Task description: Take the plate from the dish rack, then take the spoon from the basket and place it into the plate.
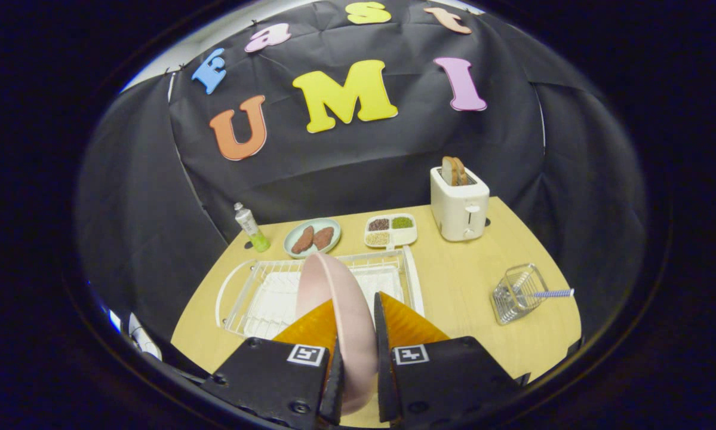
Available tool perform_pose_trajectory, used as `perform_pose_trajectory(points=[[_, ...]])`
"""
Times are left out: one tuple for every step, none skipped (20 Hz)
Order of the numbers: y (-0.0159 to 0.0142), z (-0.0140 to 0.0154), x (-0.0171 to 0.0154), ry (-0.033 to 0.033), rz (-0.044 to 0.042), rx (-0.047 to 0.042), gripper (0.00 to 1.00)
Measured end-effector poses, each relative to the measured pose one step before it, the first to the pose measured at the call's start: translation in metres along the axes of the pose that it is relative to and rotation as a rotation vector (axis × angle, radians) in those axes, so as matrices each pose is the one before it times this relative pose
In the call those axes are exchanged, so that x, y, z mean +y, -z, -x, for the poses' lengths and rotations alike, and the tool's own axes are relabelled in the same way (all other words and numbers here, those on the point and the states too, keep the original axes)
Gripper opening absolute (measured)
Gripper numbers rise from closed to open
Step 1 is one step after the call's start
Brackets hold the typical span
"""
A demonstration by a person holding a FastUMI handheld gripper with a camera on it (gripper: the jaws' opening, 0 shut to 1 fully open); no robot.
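Both tongs [356, 306] – plate [340, 298] between

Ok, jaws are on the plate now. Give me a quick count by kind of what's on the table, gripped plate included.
Plates: 2, pink plate gripped in the gripper, green plate with food
Divided tray: 1
Dish rack: 1
Wire basket: 1
Spoon: 1
Toaster: 1
Bottle: 1
Total: 8

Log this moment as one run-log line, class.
claw: shut on pink plate | plate: above dish rack | spoon: in basket
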State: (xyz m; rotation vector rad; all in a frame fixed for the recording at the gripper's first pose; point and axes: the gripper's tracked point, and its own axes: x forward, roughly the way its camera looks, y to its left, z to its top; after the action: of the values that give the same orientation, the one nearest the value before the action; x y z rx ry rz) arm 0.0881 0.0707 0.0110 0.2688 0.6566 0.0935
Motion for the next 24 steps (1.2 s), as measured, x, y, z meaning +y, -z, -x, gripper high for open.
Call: perform_pose_trajectory(points=[[0.01434,0.00531,0.00069,-0.01515,-0.00790,0.00471,0.29],[0.01214,0.00277,-0.00146,-0.00875,-0.00586,0.00357,0.29],[0.01364,0.00207,-0.00449,-0.00492,-0.01195,0.00058,0.29],[0.01259,-0.00146,-0.00424,-0.00404,-0.01716,0.00179,0.29],[0.01552,-0.00330,-0.00343,-0.00933,-0.02270,0.01167,0.29],[0.01430,-0.00449,-0.00292,-0.01320,-0.02809,0.01805,0.29],[0.01607,-0.00612,-0.00402,-0.01846,-0.03733,0.02713,0.29],[0.01328,-0.00615,-0.00495,-0.01349,-0.03319,0.02755,0.29],[0.01090,-0.00555,-0.00664,-0.00870,-0.02651,0.02441,0.29],[0.00905,-0.00587,-0.00669,-0.00424,-0.02152,0.01956,0.28],[0.00658,-0.00554,-0.00572,-0.00234,-0.02041,0.01121,0.29],[0.00364,-0.00382,-0.00561,-0.00182,-0.01601,0.00864,0.29],[0.00497,-0.00364,-0.00605,-0.00086,-0.00988,0.00555,0.29],[0.00444,-0.00350,-0.00511,-0.00002,-0.00660,0.00700,0.29],[0.00076,0.00030,-0.00187,-0.01536,-0.01710,0.00807,0.28],[0.00171,-0.00435,-0.00165,-0.01396,-0.01217,0.00925,0.29],[0.00097,-0.00082,-0.00310,-0.00758,-0.00839,0.00761,0.29],[0.00011,-0.00140,-0.00526,0.00012,-0.01265,0.00810,0.29],[-0.00062,-0.00269,-0.00513,0.00025,-0.01622,0.00535,0.30],[-0.00056,-0.00248,-0.00425,0.00145,-0.01716,0.00651,0.30],[0.00110,-0.00347,-0.00347,0.00095,-0.01476,0.00914,0.31],[0.00069,-0.00276,-0.00276,-0.00358,-0.01423,0.00731,0.31],[0.00014,0.00054,-0.00120,-0.00286,-0.00808,0.00591,0.32],[-0.00111,-0.00108,-0.00272,0.00568,0.00104,0.00088,0.33]])
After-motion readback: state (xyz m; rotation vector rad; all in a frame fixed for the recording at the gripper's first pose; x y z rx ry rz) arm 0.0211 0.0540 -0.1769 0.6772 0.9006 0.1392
